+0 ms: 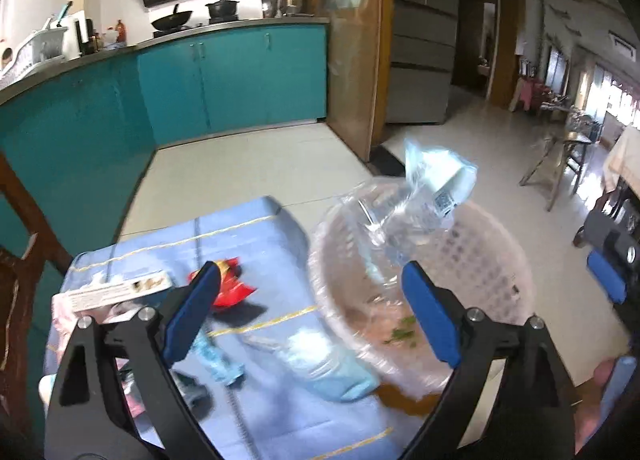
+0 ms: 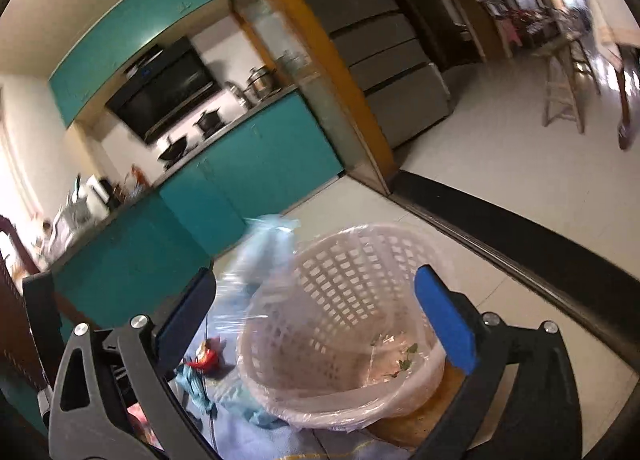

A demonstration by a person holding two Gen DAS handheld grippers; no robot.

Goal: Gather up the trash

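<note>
Plastic bottle (image 1: 416, 212): clear, crushed, blue-white label, blurred; over the far rim of the waste basket, touching neither gripper
Waste basket (image 1: 500, 256): pale lattice plastic with clear liner, green scraps at the bottom, stands at the desk's right edge
Left hand-held gripper (image 1: 312, 314): released, jaws wide, nothing between
Right hand-held gripper (image 2: 316, 320): released, jaws wide, above the basket
Desk (image 1: 256, 236): blue cloth; red wrapper (image 1: 232, 292), white carton (image 1: 116, 292), blue wrapper (image 1: 216, 360) lying on it

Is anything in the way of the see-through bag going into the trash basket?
Nothing visible blocks it. The clear plastic bag is right over the rim of the lined pink basket, whose mouth is open. Only a few green scraps lie at the bottom. The left gripper has its jaws wide open.
</note>
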